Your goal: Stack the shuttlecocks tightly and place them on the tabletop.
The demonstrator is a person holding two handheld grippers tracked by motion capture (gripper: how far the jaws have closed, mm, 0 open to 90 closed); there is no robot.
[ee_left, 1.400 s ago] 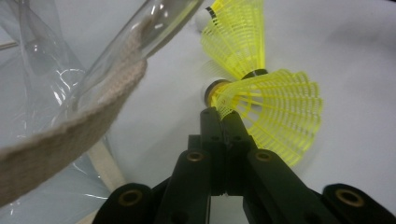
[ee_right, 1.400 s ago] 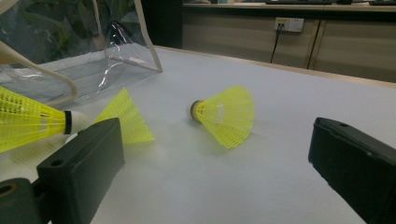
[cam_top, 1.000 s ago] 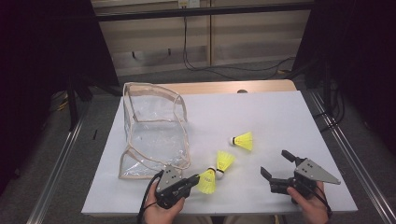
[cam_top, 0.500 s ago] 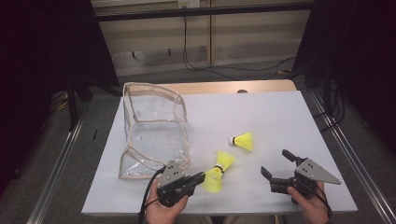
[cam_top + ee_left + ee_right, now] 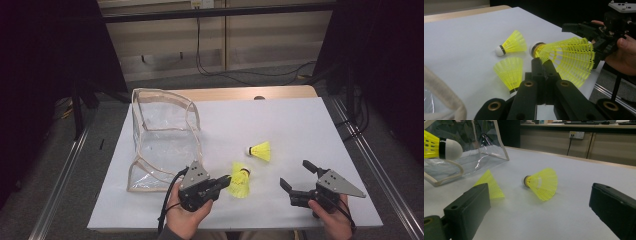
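My left gripper (image 5: 226,180) (image 5: 541,62) is shut on the skirt edge of a yellow shuttlecock (image 5: 239,188) (image 5: 566,56) (image 5: 439,147) and holds it off the white table, cork pointing away. A second yellow shuttlecock (image 5: 238,166) (image 5: 510,71) (image 5: 489,185) rests on the table just beside it. Farther right, a third shuttlecock (image 5: 261,150) (image 5: 510,45) (image 5: 542,183) lies on its side. My right gripper (image 5: 296,175) (image 5: 539,188) (image 5: 584,27) stands open near the front right edge, pointing at the third shuttlecock with nothing between its jaws.
A clear plastic bag (image 5: 160,135) (image 5: 474,157) with beige trim stands open at the left of the white table top (image 5: 300,120). Metal rails run along both sides of the table, and cables hang at the back.
My left gripper has lifted with the shuttlecock and shifted a little to the right. The right gripper and the two shuttlecocks on the table have stayed put.
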